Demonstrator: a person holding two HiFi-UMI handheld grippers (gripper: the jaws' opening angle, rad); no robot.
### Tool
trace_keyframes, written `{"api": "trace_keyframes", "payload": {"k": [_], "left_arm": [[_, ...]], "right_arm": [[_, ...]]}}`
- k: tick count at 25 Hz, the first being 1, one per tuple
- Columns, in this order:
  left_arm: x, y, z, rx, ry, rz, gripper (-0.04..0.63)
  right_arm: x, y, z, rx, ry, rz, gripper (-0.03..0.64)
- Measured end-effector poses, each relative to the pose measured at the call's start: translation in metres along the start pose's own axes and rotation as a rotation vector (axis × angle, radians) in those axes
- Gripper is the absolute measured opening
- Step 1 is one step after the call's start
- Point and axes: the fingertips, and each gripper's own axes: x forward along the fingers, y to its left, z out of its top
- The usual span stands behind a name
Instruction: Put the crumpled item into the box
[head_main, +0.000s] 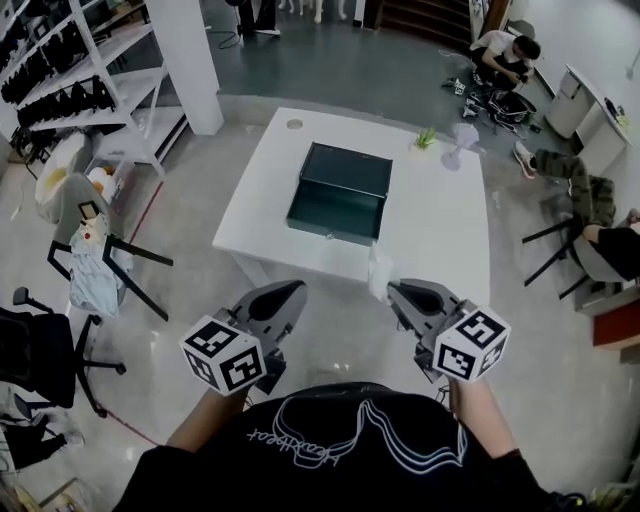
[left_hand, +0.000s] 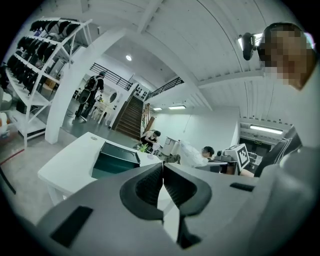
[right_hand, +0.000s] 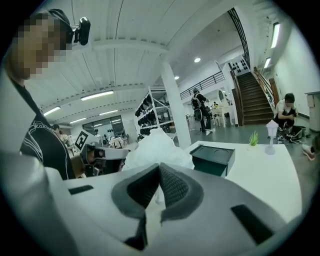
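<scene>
The right gripper has its jaws pinched together on a thin fold of the crumpled item, a white wad that stands up past the jaw tips in the right gripper view. The left gripper is closed on nothing and hangs beside it. Both are held short of the table, near its front edge. The box lies open in the middle of the table, its dark inside facing up.

The step in hand looks like the carry to the box. The person should probably step forward and bring the right gripper over the box's opening with the pinch kept firm. The hold is only on an edge of a light, springy wad, which could slip free. The item is best lowered inside the walls before release, so that it does not bounce off the rim. The left gripper can wait to the side, or steady the box if it slides.
</scene>
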Motion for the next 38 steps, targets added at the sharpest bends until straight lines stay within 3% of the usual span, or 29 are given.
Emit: {"api": "trace_keyframes", "payload": {"k": [11, 24, 38], "left_arm": [[0.023, 0.035, 0.006, -0.003, 0.012, 0.025, 0.006], [0.04, 0.101, 0.043, -0.036, -0.012, 0.105, 0.006], [0.06, 0.164, 0.054, -0.104, -0.004, 0.174, 0.006]], "right_arm": [[0.052, -0.046, 0.003, -0.104, 0.111, -0.062, 0.006], [0.148, -0.106, -0.002, -0.191, 0.292, -0.048, 0.006], [0.223, -0.17, -0.076, -0.29, 0.61, -0.077, 0.008]]}}
